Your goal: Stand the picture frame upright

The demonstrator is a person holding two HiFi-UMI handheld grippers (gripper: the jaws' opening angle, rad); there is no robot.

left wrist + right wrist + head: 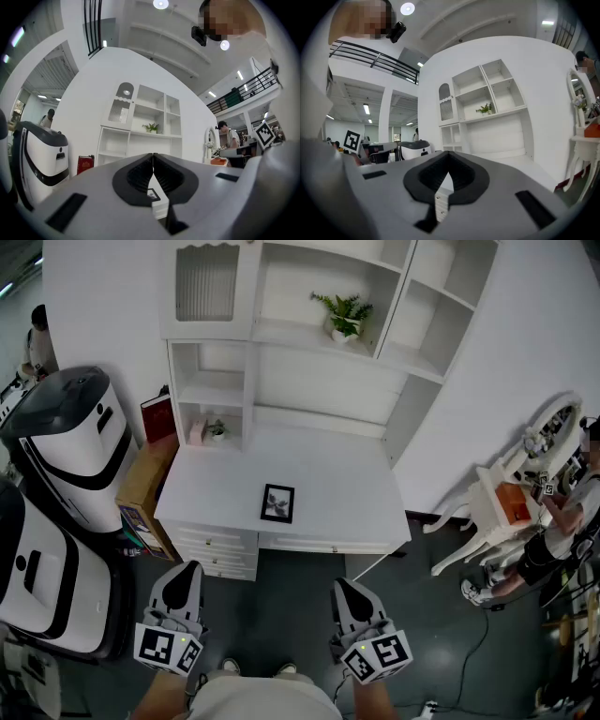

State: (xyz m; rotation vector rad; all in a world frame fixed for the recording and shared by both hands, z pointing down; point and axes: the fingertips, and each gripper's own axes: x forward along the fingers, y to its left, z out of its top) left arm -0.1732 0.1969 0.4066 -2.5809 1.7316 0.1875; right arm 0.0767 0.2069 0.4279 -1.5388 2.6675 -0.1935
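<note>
1. Both claws fill the bottom of the head view: the left gripper point(189, 568) at lower left and the right gripper point(340, 585) at lower centre-right, each with its marker cube toward the camera, over dark floor point(291, 615) and short of the desk
2. Seen along its own jaws, the left gripper has them pressed together with nothing between them; the right gripper's jaws are likewise pressed together and empty
3. At mid-frame the black picture frame point(277, 503) lies flat, picture side up, on the white desk point(347, 474) near its front edge, well apart from both grippers and above the gap between them
4. Drawers point(220, 554) sit under the desk's left part; a white shelf unit point(281, 371) stands along its back, with a potted plant point(345, 317) on an upper shelf at top centre and a smaller plant point(217, 430) in a low cubby to the left
5. Just left of the shelf unit are a red book point(158, 418) and a cardboard box point(141, 488), then two white-and-black machines point(70, 446) at the left edge
6. At the right edge stands an ornate white dressing table point(492, 507) with an oval mirror, and a person point(553, 540) beside it
</note>
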